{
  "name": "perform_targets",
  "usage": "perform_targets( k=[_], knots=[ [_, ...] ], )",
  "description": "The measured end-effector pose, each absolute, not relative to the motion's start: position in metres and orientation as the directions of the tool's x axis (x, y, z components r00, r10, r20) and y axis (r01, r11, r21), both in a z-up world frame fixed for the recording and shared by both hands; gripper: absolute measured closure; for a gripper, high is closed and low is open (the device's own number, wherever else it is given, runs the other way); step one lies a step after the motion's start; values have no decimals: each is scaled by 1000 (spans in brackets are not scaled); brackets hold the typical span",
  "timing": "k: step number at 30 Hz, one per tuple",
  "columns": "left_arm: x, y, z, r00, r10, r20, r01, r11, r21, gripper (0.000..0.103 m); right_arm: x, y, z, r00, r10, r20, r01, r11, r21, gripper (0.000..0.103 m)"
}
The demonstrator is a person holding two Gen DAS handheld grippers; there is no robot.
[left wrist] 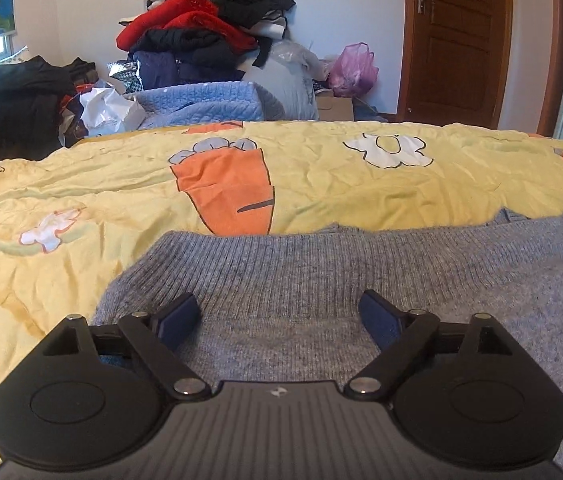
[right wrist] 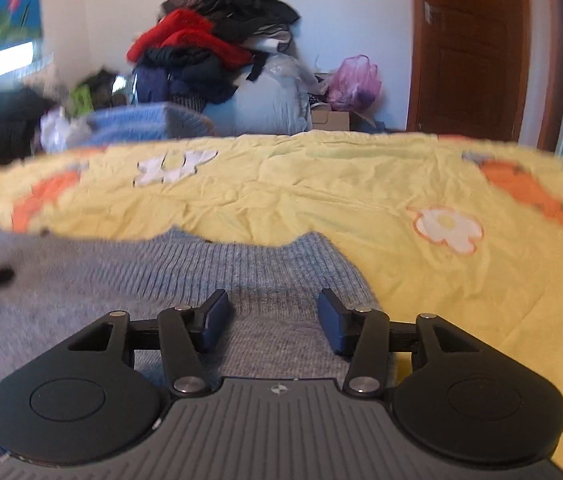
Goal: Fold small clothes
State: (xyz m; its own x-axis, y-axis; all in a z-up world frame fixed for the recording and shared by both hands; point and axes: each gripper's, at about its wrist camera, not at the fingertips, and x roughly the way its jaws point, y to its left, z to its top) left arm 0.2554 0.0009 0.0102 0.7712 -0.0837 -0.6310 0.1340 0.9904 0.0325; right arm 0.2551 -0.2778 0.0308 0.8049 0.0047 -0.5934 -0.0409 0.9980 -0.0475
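A grey knit sweater (left wrist: 321, 280) lies spread flat on a bed covered by a yellow sheet (left wrist: 321, 184) printed with orange carrots and white flowers. The sweater takes up the near part of the bed; its ribbed band runs across the far edge of the garment, with bare yellow sheet beyond it.

The left hand-held gripper (left wrist: 279, 316) hovers over the left part of the sweater, its 2 blue-padded fingers (left wrist: 179, 318) spread wide apart with only flat knit showing between them; nothing is pinched. The left corner of the ribbed band lies just beyond and left of it.

The right hand-held gripper (right wrist: 273, 318) sits over the right part of the sweater (right wrist: 201, 272), close to the garment's right edge, where the yellow sheet (right wrist: 361, 200) begins. Its jaws stand apart too, though narrower than the left pair, and the pads are clear of the cloth. This view is blurred toward the left side.

Each gripper's dark tip shows at the edge of the other's view, resting near the sweater's surface.

Past the far side of the bed a heap of clothes (left wrist: 209, 20) in red, black and navy is stacked against the white wall, with a pink plastic bag (left wrist: 353, 66) to its right and a brown wooden door (left wrist: 457, 40) at the far right.
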Motion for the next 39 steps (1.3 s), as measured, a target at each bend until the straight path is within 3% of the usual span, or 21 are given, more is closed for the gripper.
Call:
perform_targets(
  k=[3,5,6,8,10,19,22,25,27,29,31,34,37,39],
  knots=[
    [254,-1,11,773,-78,-630,131,991,37,13,229,-269,53,834,31,-550,-16,999,33,44],
    [254,-1,11,772,-79,-631,131,991,36,13,217,-263,57,837,86,-541,-55,996,73,26],
    [254,-1,11,772,-79,-630,131,991,36,13,215,-260,52,829,68,-555,-51,998,45,24],
    [254,-1,11,773,-78,-630,131,991,37,13,218,-260,35,794,16,-607,-43,999,-29,25],
    [254,-1,11,773,-79,-630,131,991,37,13,211,-262,25,820,7,-572,-66,994,-84,25],
    [234,-5,26,792,-23,-610,80,995,66,13,212,-257,21,821,-29,-570,-36,994,-102,19],
    [200,-2,42,803,-135,-580,145,989,-30,13,213,-257,22,822,-32,-569,-33,994,-104,18],
    [186,-10,36,774,-164,-611,216,976,12,13,212,-256,22,822,-32,-569,-32,994,-102,17],
    [191,-5,19,754,-109,-648,186,981,52,10,212,-257,21,821,-34,-570,-30,994,-103,16],
    [196,15,10,758,-144,-636,162,986,-29,1,213,-257,21,820,-40,-572,-22,995,-100,14],
    [203,19,9,758,-132,-638,141,989,-37,0,215,-261,21,812,-54,-581,3,996,-89,7],
    [203,15,11,763,-106,-638,131,991,-9,0,225,-286,19,780,-15,-625,68,996,62,1],
    [185,16,24,777,-57,-627,93,995,24,2,220,-284,20,777,-23,-629,70,996,49,1],
    [157,32,41,793,-108,-599,100,994,-46,1,205,-286,29,783,-11,-622,81,993,84,9]
  ],
)
